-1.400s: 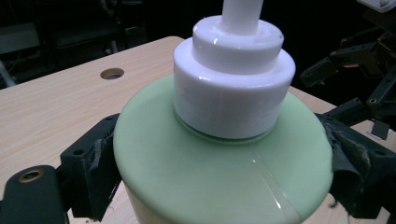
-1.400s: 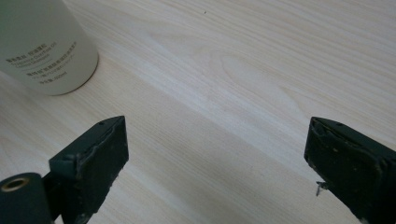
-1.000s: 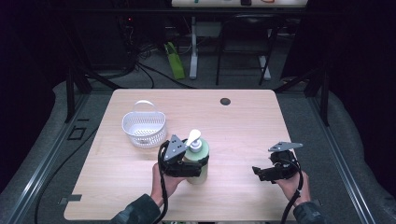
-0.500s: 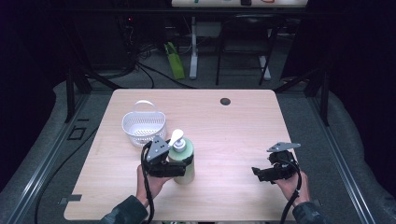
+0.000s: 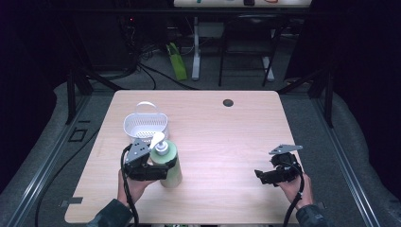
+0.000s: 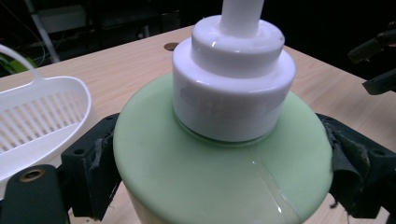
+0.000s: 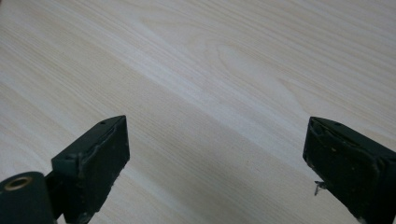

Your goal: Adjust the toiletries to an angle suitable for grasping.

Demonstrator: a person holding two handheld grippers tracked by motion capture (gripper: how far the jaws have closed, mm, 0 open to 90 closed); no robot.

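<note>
The left gripper (image 5: 163, 168) pinches the pale green plastic pump bottle (image 5: 169, 163) at lower left, carrying it toward the white slotted plastic basket (image 5: 145, 126); next, probably lift it over the rim. The right gripper (image 7: 215, 168) hangs spread.

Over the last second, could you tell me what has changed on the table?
The left gripper, shut on the green pump bottle, carried it leftward, nearer the white basket. The right gripper kept its place with jaws open; the basket did not move.
</note>
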